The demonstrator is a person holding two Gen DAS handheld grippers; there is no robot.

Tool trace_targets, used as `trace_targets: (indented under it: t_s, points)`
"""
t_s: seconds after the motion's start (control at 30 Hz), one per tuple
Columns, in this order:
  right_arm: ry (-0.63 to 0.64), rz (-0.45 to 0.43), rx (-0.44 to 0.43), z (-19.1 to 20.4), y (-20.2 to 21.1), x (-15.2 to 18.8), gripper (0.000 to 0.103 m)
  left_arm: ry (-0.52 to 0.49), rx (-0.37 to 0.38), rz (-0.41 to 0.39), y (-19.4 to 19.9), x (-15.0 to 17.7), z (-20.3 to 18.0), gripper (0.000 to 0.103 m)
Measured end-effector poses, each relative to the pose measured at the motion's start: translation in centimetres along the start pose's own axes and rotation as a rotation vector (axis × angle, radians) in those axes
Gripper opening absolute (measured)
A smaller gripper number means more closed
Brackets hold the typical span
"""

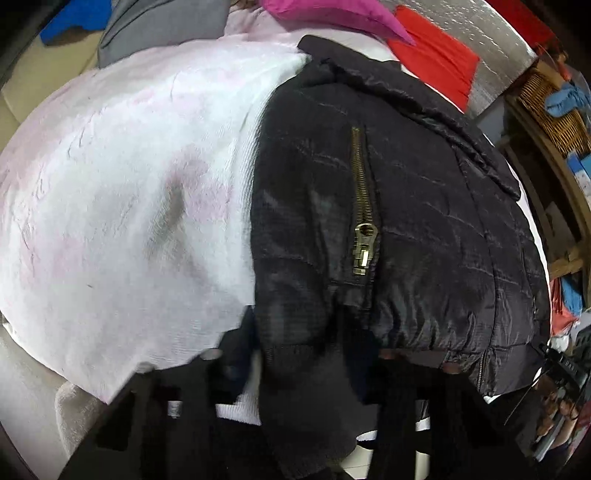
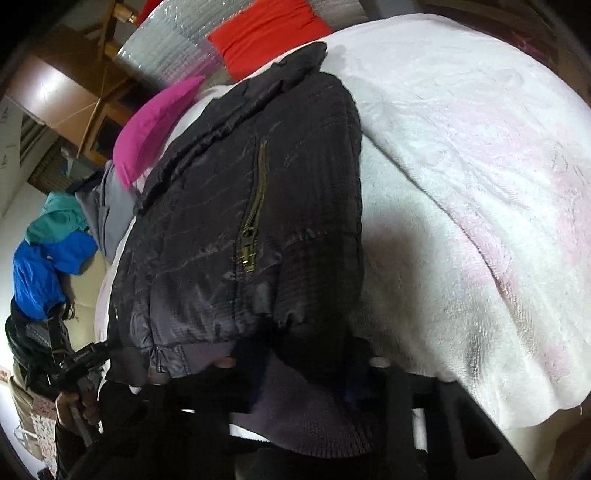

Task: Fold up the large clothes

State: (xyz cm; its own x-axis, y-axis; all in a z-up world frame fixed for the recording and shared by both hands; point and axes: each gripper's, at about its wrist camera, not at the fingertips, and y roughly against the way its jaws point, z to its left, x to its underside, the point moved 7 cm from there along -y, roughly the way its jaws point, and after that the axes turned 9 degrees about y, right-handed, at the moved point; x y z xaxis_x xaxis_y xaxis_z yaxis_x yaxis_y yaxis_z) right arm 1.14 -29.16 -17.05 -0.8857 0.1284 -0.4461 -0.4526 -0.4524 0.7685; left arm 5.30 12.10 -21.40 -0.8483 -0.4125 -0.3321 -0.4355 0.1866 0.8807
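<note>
I work over a wide white fleece blanket [image 1: 122, 192] faintly washed with pink, which is what carries the garment. Beyond its far edge lie a red cloth [image 1: 436, 62], a magenta piece [image 1: 332, 14] and a grey one [image 1: 159, 26]; past the blanket's left edge in the right wrist view sits a blue and teal garment [image 2: 48, 266].

The task's thing, a black quilted jacket [image 1: 406, 206], lies flat on the blanket with its ribbed hem at the near edge and its collar toward the far edge. A brass pocket zipper [image 1: 364, 236] runs along its length.

My left gripper [image 1: 295, 402] sits at the near hem with dark ribbed fabric bunched between its fingers; its jaws look drawn in on that knit, so I judge it clamped on the jacket. My right gripper [image 2: 306, 391] is at the same near hem from the other side, its jaws nearly together with the ribbed band [image 2: 314, 406] pinched between them.

To do this fold well, I judge I must check that both grips hold all layers of the hem, not only the top rib. I would then lift both hands evenly, keep the hem taut between them, and carry it toward the collar so the padding does not sag or twist. The slick shell may slide on the fleece, so I should move slowly and lay the hem square to the collar.
</note>
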Motion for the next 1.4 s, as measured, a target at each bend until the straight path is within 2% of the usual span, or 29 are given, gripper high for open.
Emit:
trace_targets:
  t_s: [0.03, 0.1, 0.27, 0.37, 0.53, 0.7, 0.8, 0.87, 0.93, 0.97, 1.03, 1.17, 1.2, 1.27, 1.3, 1.37, 1.4]
  points:
    - [-0.002, -0.005, -0.012, 0.3, 0.3, -0.2, 0.015, -0.003, 0.005, -0.006, 0.2, -0.1, -0.1, 0.03]
    - [-0.009, -0.018, -0.041, 0.7, 1.0, -0.5, 0.013, 0.002, 0.03, -0.016, 1.0, -0.3, -0.1, 0.027]
    - [0.009, -0.069, -0.108, 3.1, 3.9, -1.1, 0.011, -0.019, 0.076, -0.085, 4.0, -0.5, -0.4, 0.024]
    - [0.014, -0.073, -0.122, 3.6, 4.7, -0.2, 0.011, -0.006, 0.101, -0.108, 5.3, -0.3, 0.3, 0.024]
    - [-0.044, -0.061, -0.143, 2.1, 4.7, 1.8, 0.011, -0.004, 0.135, -0.106, 5.6, 0.0, 1.2, 0.022]
    - [-0.066, -0.04, -0.15, 1.0, 3.6, 2.3, 0.012, -0.071, 0.105, -0.098, 4.7, -0.6, 0.1, 0.021]
    - [-0.046, -0.028, -0.134, 1.2, 3.3, 2.2, 0.015, -0.066, 0.091, -0.077, 3.7, -1.4, 0.2, 0.022]
    - [-0.027, -0.025, -0.122, 1.3, 3.1, 2.1, 0.017, -0.047, 0.088, -0.069, 3.3, -1.5, 0.5, 0.023]
    - [-0.034, -0.021, -0.115, 1.0, 3.1, 2.2, 0.019, -0.034, 0.085, -0.064, 3.0, -1.7, 1.0, 0.029]
    - [-0.038, -0.018, -0.105, 0.7, 3.0, 2.3, 0.024, -0.031, 0.084, -0.061, 2.9, -1.6, 1.3, 0.031]
    - [-0.054, -0.018, -0.103, 0.4, 2.8, 2.5, 0.028, -0.017, 0.049, -0.054, 2.3, -1.7, 2.2, 0.052]
    - [-0.058, -0.003, -0.095, 0.3, 2.1, 2.6, 0.03, 0.041, 0.052, -0.015, 1.0, -1.4, 3.2, 0.055]
    - [-0.057, 0.002, -0.095, 0.3, 1.9, 2.6, 0.03, 0.049, 0.054, -0.009, 0.8, -1.5, 3.2, 0.052]
    - [-0.052, 0.017, -0.088, 0.3, 1.3, 2.7, 0.03, 0.044, 0.074, -0.01, 1.1, -1.4, 3.0, 0.031]
    - [-0.041, 0.025, -0.08, 0.4, 1.1, 2.7, 0.03, 0.017, 0.073, -0.027, 1.5, -1.5, 2.3, 0.027]
    - [-0.02, 0.018, -0.075, 0.9, 1.5, 2.6, 0.016, -0.047, 0.041, -0.08, 2.7, -1.3, 1.2, 0.024]
    - [-0.012, 0.01, -0.076, 1.1, 1.9, 2.5, 0.014, -0.077, 0.025, -0.112, 3.4, -1.1, 0.7, 0.023]
